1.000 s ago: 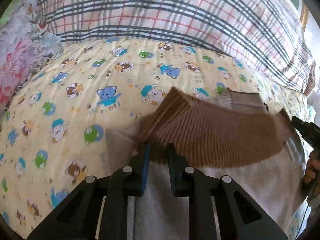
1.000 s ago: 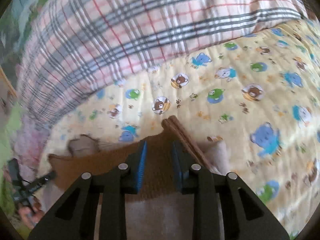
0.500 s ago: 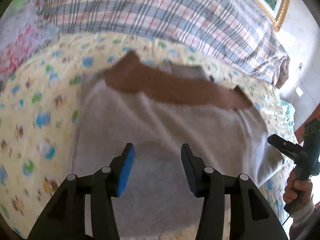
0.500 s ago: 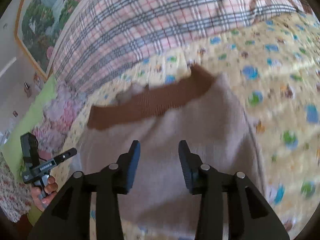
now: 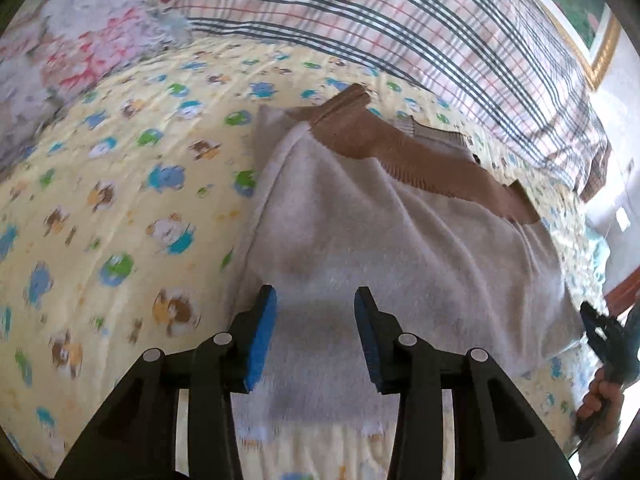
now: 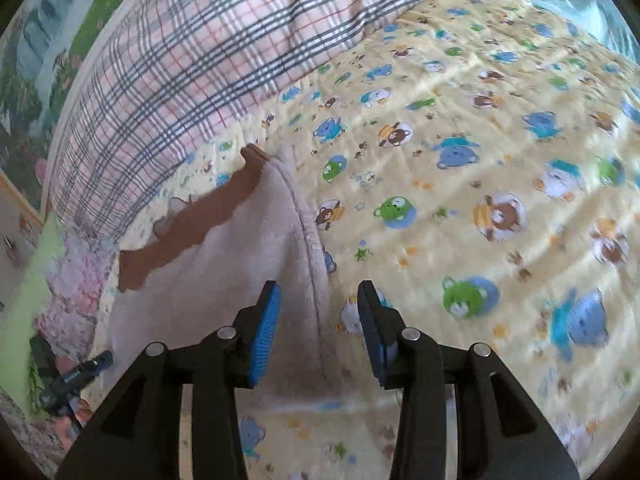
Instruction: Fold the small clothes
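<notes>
A small beige fleece garment [image 5: 400, 248] with a brown ribbed knit band [image 5: 404, 152] along its far edge lies folded flat on the yellow bear-print sheet [image 5: 120, 208]. My left gripper [image 5: 316, 320] is open and empty, above the garment's near left part. My right gripper [image 6: 318, 316] is open and empty, over the garment's [image 6: 240, 264] near right edge, with the brown band [image 6: 192, 216] farther off. The other gripper shows at the right edge of the left wrist view [image 5: 604, 336] and at the lower left of the right wrist view [image 6: 72, 380].
A pink and grey plaid blanket [image 5: 400, 28] is heaped along the far side of the bed. A floral ruffled cloth [image 5: 80, 40] lies at the far left. The yellow sheet [image 6: 500, 160] stretches to the right of the garment.
Both grippers have let go of the brown band, opened and pulled back toward me. The band now lies folded over on the beige fabric, and each gripper has shifted toward its own side of the garment.
</notes>
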A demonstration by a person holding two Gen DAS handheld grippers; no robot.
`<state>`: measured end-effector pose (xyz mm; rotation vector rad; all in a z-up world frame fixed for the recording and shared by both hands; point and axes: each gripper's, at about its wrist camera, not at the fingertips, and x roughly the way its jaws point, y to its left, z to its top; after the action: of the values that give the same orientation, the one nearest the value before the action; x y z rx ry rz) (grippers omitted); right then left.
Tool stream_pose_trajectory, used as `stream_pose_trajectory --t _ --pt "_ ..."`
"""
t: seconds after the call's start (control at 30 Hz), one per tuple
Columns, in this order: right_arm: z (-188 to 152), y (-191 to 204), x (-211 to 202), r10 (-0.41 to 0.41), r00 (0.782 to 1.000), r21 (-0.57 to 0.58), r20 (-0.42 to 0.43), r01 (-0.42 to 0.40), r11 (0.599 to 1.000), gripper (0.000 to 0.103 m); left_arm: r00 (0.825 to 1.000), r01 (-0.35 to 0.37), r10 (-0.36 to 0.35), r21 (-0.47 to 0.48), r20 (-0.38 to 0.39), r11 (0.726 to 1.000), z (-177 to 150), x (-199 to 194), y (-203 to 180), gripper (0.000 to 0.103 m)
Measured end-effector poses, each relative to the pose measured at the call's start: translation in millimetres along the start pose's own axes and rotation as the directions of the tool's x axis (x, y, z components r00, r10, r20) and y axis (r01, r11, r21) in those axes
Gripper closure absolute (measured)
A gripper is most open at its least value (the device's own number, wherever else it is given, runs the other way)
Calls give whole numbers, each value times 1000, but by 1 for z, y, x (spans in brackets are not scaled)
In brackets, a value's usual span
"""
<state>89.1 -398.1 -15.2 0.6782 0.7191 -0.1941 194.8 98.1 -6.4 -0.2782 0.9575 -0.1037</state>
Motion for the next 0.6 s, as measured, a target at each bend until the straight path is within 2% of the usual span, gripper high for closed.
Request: stream_pose_trajectory --t 0.23,0.47,0.6 --pt "-19 30 -23 76 997 -61 33 -73 995 61 999 34 -34 -97 3 995 -34 -32 5 57" --pt "-44 59 -23 134 991 -115 -9 -134 984 61 995 89 -96 -173 -35 981 -72 -35 1 56" --pt "-60 74 -18 164 985 -140 -48 -169 976 61 993 96 -108 -200 -54 975 -85 -29 0 56"
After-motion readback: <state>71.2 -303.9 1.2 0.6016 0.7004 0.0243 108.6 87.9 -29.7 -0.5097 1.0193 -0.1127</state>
